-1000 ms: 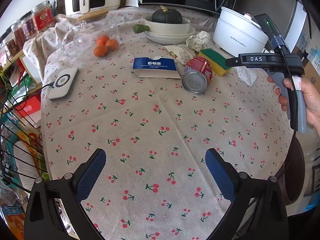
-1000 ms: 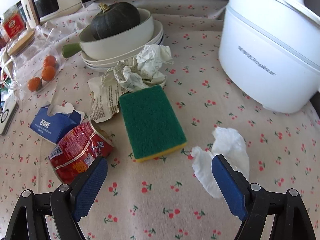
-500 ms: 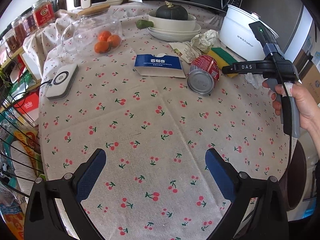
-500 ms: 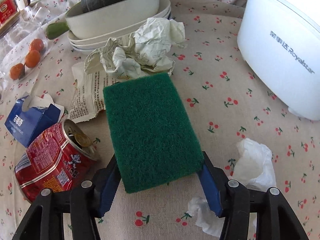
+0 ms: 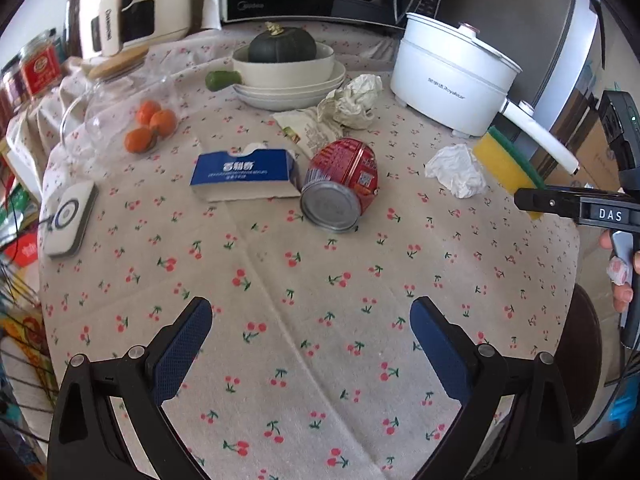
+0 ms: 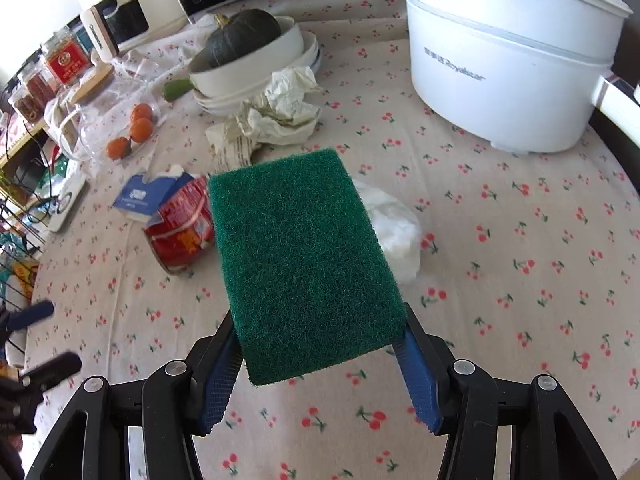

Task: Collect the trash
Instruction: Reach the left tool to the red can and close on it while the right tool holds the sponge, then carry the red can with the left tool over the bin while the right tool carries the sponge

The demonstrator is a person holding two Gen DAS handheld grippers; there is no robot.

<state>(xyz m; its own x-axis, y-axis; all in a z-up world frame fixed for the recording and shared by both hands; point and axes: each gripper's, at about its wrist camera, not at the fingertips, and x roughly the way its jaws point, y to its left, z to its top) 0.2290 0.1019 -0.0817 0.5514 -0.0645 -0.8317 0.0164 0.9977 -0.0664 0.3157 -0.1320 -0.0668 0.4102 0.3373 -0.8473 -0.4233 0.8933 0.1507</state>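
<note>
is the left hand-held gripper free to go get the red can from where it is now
Probably yes: the left hand-held gripper is open and empty, and only bare tablecloth lies between it and the red can.

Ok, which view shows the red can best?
Left wrist: the can lies on its side in the open, base toward the camera, label visible. In the right wrist view the held sponge covers part of the can.

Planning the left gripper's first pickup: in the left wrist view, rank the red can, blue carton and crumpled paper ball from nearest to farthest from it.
From the left gripper:
1. Red can, on its side, centre-right.
2. Blue carton, flat, left of the can.
3. Crumpled paper ball, by the stacked dishes.
</note>
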